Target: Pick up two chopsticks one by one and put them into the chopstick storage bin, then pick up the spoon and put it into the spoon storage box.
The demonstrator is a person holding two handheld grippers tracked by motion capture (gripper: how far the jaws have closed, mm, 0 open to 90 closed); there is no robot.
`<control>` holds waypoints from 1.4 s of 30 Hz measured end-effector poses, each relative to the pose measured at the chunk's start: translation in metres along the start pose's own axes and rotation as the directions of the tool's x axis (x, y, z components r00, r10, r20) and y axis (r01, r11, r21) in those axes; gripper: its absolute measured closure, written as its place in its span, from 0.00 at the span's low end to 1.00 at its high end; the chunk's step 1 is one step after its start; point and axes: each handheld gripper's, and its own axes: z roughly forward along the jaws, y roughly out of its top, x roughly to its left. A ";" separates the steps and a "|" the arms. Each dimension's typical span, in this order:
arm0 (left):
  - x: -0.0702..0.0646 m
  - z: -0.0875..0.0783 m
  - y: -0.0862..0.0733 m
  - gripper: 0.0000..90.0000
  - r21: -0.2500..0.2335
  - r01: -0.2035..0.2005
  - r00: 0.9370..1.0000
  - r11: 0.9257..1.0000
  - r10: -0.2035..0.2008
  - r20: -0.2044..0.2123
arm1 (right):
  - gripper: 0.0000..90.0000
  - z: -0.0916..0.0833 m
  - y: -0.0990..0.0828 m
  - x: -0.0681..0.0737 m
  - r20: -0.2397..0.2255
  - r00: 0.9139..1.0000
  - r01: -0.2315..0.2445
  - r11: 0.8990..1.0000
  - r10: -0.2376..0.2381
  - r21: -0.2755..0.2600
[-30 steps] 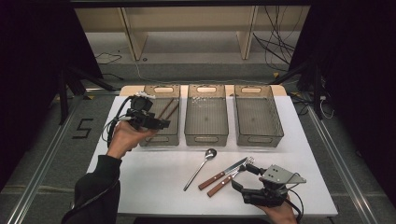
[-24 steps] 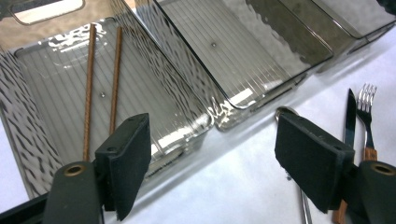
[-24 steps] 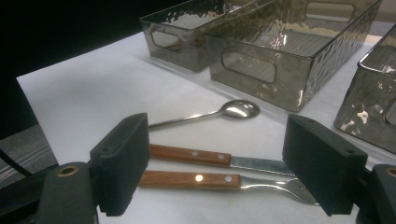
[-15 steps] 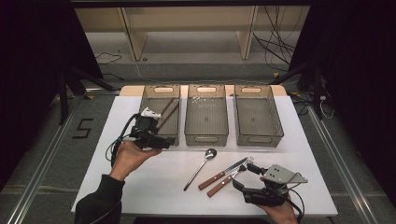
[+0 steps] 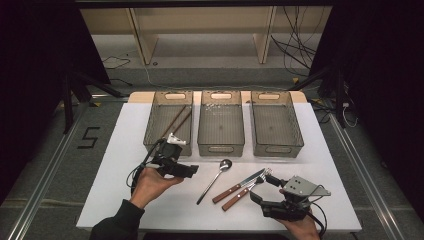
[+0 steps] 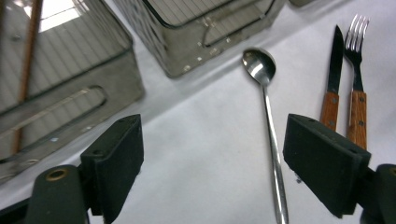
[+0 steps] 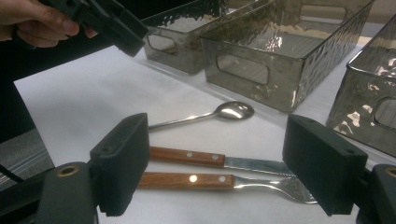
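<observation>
A steel spoon (image 5: 215, 179) lies on the white table, with a wooden-handled knife (image 5: 239, 185) and fork (image 5: 246, 192) side by side to its right. My left gripper (image 5: 190, 171) hovers left of the spoon, in front of the left tray. Its jaws have just been opening and stand open with nothing between them. The left gripper view looks past the left gripper (image 6: 210, 172) to the spoon (image 6: 268, 121), knife (image 6: 332, 79) and fork (image 6: 357, 79). My right gripper (image 5: 263, 189) is open at the front right. In its own view, the right gripper (image 7: 215, 168) has the knife (image 7: 187, 156) and fork (image 7: 187, 179) lying between its jaws, untouched.
Three clear smoky trays stand in a row at the back: left tray (image 5: 168, 145) holding brown chopsticks (image 5: 176, 120), middle tray (image 5: 221, 147), right tray (image 5: 276, 147). Bare white table (image 5: 125, 170) lies to the left. Cables trail from both grippers.
My left hand has come down from above the left tray toward the table's front, closer to the spoon. The right gripper has stayed in place.
</observation>
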 end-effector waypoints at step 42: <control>-0.049 0.066 -0.004 0.54 0.218 -0.108 0.992 0.970 0.091 0.085 | 0.26 0.000 0.001 0.003 -0.002 1.000 0.007 1.000 -0.007 0.004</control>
